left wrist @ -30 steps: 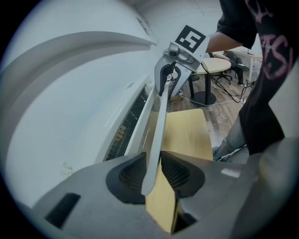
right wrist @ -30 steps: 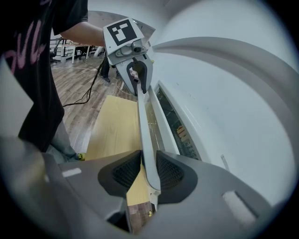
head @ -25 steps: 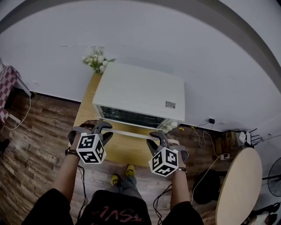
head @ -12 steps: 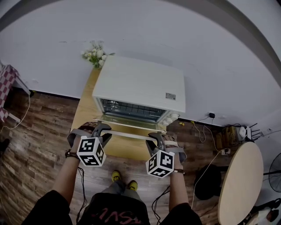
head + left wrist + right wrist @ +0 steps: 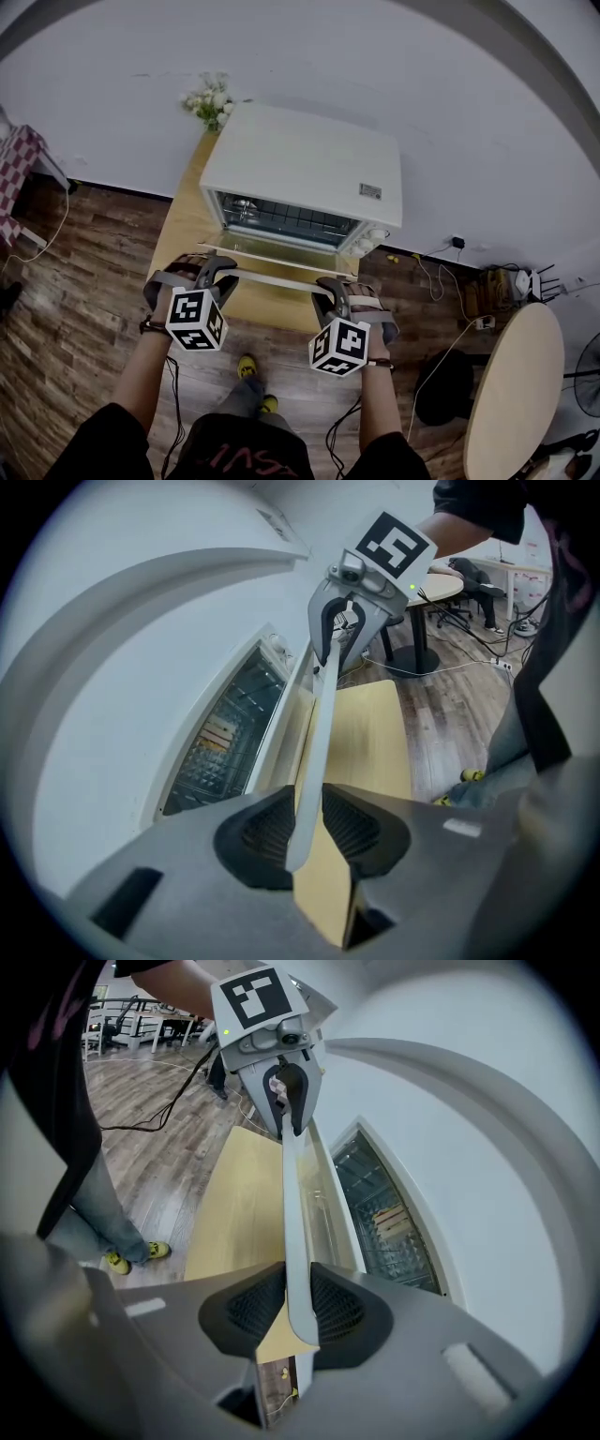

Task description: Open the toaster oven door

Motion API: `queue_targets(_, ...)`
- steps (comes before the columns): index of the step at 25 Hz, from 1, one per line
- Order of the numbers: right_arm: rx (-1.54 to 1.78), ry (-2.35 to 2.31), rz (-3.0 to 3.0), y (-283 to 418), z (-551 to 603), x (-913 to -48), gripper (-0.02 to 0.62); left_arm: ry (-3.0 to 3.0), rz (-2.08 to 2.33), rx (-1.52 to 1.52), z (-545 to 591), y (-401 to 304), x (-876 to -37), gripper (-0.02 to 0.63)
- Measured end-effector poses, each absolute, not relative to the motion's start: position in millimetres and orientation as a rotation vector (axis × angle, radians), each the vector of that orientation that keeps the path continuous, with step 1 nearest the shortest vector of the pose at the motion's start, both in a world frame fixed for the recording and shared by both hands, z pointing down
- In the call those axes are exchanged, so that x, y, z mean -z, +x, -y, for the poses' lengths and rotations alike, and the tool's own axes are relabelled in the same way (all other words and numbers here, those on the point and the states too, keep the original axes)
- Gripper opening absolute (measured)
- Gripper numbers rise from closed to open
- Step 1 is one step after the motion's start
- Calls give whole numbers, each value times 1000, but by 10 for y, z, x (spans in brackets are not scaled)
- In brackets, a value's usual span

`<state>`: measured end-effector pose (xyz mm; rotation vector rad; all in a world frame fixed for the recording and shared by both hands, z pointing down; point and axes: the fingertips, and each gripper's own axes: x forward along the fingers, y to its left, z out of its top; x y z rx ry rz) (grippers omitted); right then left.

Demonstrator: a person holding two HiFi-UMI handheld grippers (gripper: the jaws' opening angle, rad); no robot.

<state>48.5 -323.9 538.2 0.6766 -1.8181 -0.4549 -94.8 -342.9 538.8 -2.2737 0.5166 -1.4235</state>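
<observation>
The white toaster oven [image 5: 300, 173] stands on a wooden table [image 5: 253, 314] against the wall. Its glass door [image 5: 281, 258] hangs partly open, and the wire rack [image 5: 281, 220] shows inside. A white handle bar [image 5: 277, 279] runs along the door's front edge. My left gripper [image 5: 220, 272] is shut on the bar's left end, which lies between the pads [image 5: 305, 832]. My right gripper [image 5: 330, 292] grips the right end; its jaws have just been closing with the bar [image 5: 292, 1204] between them [image 5: 286, 1312]. Each gripper view shows the other gripper on the bar's far end.
A vase of white flowers [image 5: 211, 103] stands behind the oven's left corner. The oven's knobs [image 5: 370, 242] sit at its front right. Cables [image 5: 441, 281] lie on the wood floor to the right, beside a round table [image 5: 516, 394]. My feet [image 5: 248, 366] are below the table's edge.
The door has swung further down and open, showing more of the rack. Both grippers have come toward me and lower, still on the handle bar.
</observation>
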Motion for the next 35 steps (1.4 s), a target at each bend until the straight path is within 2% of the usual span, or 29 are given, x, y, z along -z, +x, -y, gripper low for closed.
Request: queue_targets(35,602,720,1730,456,2783,-5942,95,-2123,-580,1458,2977,-1014,-5960,91)
